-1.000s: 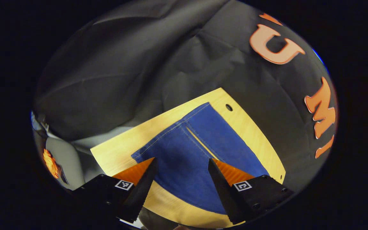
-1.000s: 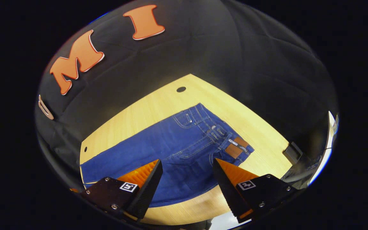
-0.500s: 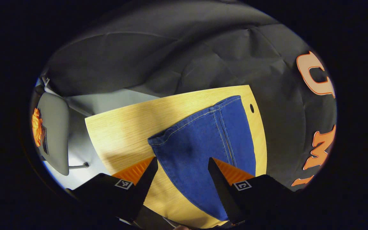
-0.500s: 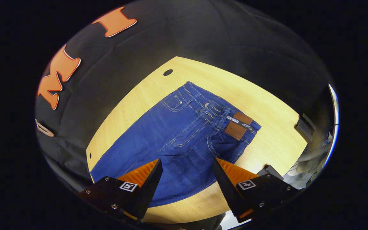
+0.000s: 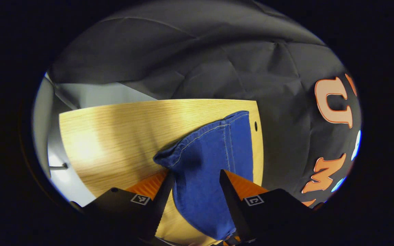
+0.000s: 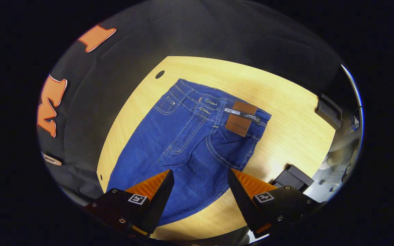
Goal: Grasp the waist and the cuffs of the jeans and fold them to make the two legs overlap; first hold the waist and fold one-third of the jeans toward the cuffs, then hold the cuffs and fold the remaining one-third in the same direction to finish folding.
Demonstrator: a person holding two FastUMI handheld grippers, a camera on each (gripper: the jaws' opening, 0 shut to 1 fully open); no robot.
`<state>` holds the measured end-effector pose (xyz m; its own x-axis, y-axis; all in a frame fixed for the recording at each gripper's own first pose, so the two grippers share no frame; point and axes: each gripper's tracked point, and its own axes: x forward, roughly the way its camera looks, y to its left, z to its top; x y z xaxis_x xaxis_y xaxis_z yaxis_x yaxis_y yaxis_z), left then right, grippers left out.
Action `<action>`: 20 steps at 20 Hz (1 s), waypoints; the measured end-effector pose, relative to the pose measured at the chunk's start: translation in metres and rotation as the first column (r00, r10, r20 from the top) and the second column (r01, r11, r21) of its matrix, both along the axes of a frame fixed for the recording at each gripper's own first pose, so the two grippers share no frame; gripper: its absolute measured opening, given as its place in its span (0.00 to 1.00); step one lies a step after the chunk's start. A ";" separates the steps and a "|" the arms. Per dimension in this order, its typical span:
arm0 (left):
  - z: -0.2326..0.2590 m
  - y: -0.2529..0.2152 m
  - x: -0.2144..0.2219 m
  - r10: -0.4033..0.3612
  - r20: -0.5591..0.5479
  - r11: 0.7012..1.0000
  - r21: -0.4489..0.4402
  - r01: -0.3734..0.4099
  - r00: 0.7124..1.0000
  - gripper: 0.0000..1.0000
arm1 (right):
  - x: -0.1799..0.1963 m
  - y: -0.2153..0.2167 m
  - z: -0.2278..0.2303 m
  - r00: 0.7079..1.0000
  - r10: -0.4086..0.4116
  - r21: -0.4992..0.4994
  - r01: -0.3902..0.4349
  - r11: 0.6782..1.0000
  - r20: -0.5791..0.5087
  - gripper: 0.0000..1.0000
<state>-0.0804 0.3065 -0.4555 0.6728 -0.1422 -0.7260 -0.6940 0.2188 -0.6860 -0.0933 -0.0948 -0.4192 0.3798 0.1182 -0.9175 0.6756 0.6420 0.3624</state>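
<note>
The blue jeans (image 6: 183,130) lie flat on the wooden table (image 6: 286,112). Their waist (image 6: 217,102), with a brown patch (image 6: 239,118), is at the far end in the right gripper view. My right gripper (image 6: 199,177) hovers open over the seat and thigh area, nothing between its fingers. In the left gripper view the leg end of the jeans (image 5: 210,153) runs toward me, and its cuff (image 5: 197,136) is bunched and raised at the near corner. My left gripper (image 5: 196,177) is open and low, with the denim lying in the gap between its fingers.
Two black boxes (image 6: 328,109) (image 6: 291,179) sit near the table's right edge by the waist. A small hole (image 5: 255,126) marks the tabletop (image 5: 115,130) beside the cuffs, and another hole (image 6: 159,74) lies by the waist. Black cloth walls the table's far sides.
The left gripper has dropped onto the leg end; the cuff now bunches up between its fingers, which stand slightly closer. The right gripper has swung round and moved in toward the waist.
</note>
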 end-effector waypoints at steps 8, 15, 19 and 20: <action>-0.027 -0.016 0.040 -0.044 -0.004 0.999 -0.005 0.044 0.999 0.49 | -0.001 -0.005 -0.004 1.000 -0.011 0.010 0.011 1.000 -0.005 0.98; -0.020 -0.015 0.042 -0.085 -0.022 0.991 0.100 0.087 0.996 0.07 | -0.024 -0.030 0.003 0.996 -0.087 0.026 0.087 0.996 -0.007 0.97; -0.004 -0.014 0.039 -0.090 0.003 0.990 0.111 0.090 0.996 0.07 | -0.028 -0.037 -0.022 0.988 -0.148 0.056 0.149 0.987 -0.035 0.97; -0.001 -0.012 0.039 -0.083 0.013 0.990 0.114 0.081 0.996 0.07 | -0.021 -0.039 -0.028 0.984 -0.174 0.068 0.175 0.982 -0.020 0.97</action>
<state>-0.0419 0.2943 -0.4561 0.6751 -0.1151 -0.7287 -0.6584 0.3513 -0.6656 -0.1141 -0.1339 -0.4477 0.3875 0.1145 -0.9147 0.7804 0.4874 0.3916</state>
